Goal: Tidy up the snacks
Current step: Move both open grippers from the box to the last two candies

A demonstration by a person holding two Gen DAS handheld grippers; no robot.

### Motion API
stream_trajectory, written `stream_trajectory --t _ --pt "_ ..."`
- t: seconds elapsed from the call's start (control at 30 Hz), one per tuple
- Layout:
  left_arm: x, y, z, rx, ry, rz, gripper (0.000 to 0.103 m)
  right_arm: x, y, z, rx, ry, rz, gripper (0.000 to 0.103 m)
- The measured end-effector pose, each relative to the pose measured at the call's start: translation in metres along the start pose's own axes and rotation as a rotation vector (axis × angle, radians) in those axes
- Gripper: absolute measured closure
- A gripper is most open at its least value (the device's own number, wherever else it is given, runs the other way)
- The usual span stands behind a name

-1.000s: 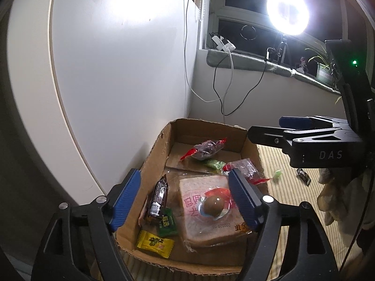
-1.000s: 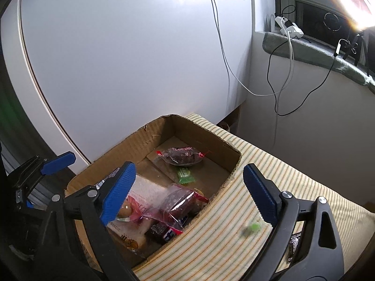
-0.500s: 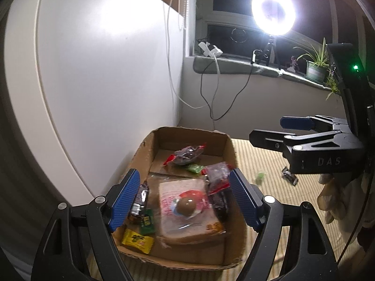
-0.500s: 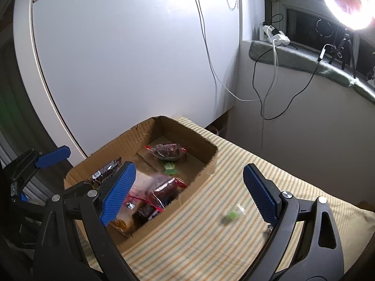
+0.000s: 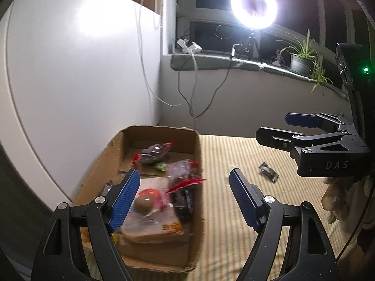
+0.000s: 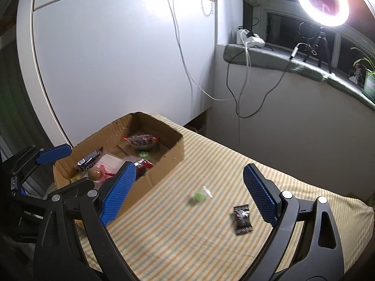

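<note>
open striped cloth (image 6: 211,234) right of cardboard box (image 6: 164,166)

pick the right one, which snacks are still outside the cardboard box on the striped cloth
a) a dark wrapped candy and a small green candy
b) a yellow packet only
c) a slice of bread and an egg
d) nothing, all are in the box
a: the right wrist view shows the dark wrapped candy and the small green candy lying on the striped cloth, apart from the cardboard box; neither open gripper holds anything.

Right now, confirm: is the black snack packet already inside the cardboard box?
No, the black snack packet lies on the striped cloth, outside the cardboard box.
</note>
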State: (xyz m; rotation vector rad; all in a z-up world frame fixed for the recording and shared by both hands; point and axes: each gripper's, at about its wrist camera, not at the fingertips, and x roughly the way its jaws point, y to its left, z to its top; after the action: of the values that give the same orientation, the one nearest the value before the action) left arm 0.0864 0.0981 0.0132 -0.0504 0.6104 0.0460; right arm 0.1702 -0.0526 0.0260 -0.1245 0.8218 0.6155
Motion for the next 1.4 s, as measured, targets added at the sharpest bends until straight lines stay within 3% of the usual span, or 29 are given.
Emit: stream_trajectory --t 0.5,0.57,0.7,0.8,0.9,0.97,1.1,1.17,1.4 --pt "0.027 -0.052 -0.001 0.07 0.054 -0.087 0.025 -0.01 -0.063 -0.033 0.034 0.029 -0.051 0.008" --pt "0.033 -0.06 -0.001 0.087 0.07 -0.104 0.034 -0.009 -0.075 -0.038 0.05 0.041 -0.049 0.008" --pt "0.045 -0.072 -0.002 0.104 0.094 -0.13 0.038 -0.003 -0.094 -0.052 0.07 0.067 -0.033 0.008" --pt "0.061 -0.079 -0.005 0.103 0.13 -0.158 0.053 0.004 -0.098 -0.062 0.047 0.097 -0.018 0.008" --pt "0.078 -0.086 -0.009 0.101 0.168 -0.174 0.061 0.015 -0.096 -0.07 0.009 0.145 0.003 0.019" --pt "0.09 -0.087 -0.01 0.083 0.193 -0.176 0.064 0.025 -0.093 -0.075 -0.017 0.184 0.021 0.031" --pt "0.108 -0.085 -0.008 0.046 0.219 -0.169 0.067 0.042 -0.088 -0.079 -0.045 0.233 0.032 0.035" --pt "0.116 -0.084 -0.008 0.043 0.232 -0.161 0.067 0.05 -0.089 -0.081 -0.043 0.254 0.031 0.044" --pt "0.137 -0.088 -0.007 0.039 0.26 -0.136 0.067 0.072 -0.09 -0.083 -0.026 0.291 0.022 0.046"
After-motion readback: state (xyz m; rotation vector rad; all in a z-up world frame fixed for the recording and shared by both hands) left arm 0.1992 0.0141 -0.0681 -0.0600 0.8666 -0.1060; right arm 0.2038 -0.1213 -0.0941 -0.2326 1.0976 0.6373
